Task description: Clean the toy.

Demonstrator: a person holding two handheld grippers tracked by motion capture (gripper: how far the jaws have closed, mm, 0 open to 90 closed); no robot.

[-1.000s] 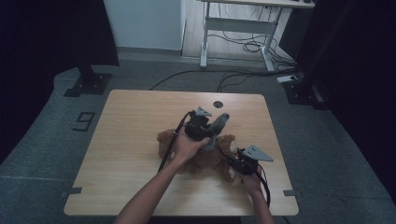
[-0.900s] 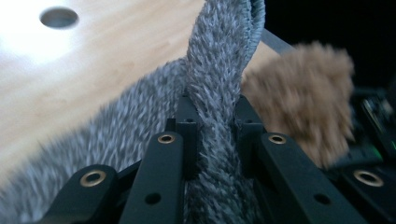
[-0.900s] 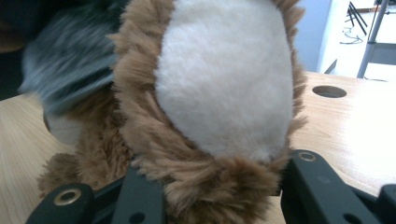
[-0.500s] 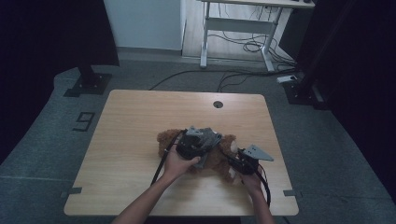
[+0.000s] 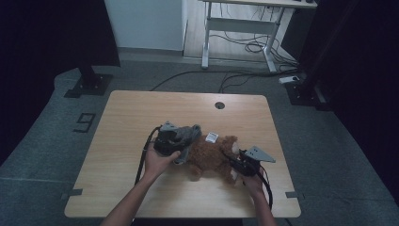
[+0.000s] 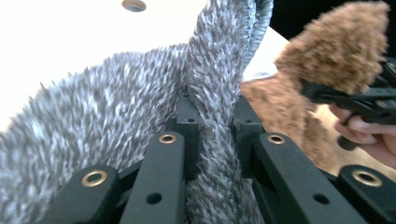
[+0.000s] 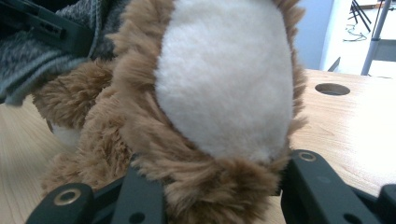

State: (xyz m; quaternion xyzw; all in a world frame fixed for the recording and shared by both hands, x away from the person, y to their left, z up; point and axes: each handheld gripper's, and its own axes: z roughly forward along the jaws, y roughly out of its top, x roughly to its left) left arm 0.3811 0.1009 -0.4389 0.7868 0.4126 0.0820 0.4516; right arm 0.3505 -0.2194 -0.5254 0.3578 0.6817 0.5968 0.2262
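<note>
The brown plush bear (image 5: 214,155) lies lengthwise across the lower middle of the high view, its long axis running left to right on the wooden table (image 5: 131,117). The right gripper (image 5: 239,165) sits at the bear's right end, jaws clamped round a cream-soled paw (image 7: 224,79), pinning that end. The left gripper (image 5: 181,141) is at the bear's left end, jaws pinched tight on a fold of the grey fuzzy garment (image 6: 215,93), which drapes against the bear's upper left. So the garment lies just left of the bear, touching it, and the left hand (image 5: 160,162) is the nearer one. The coming move looks like drawing it rightward along the body's axis.
</note>
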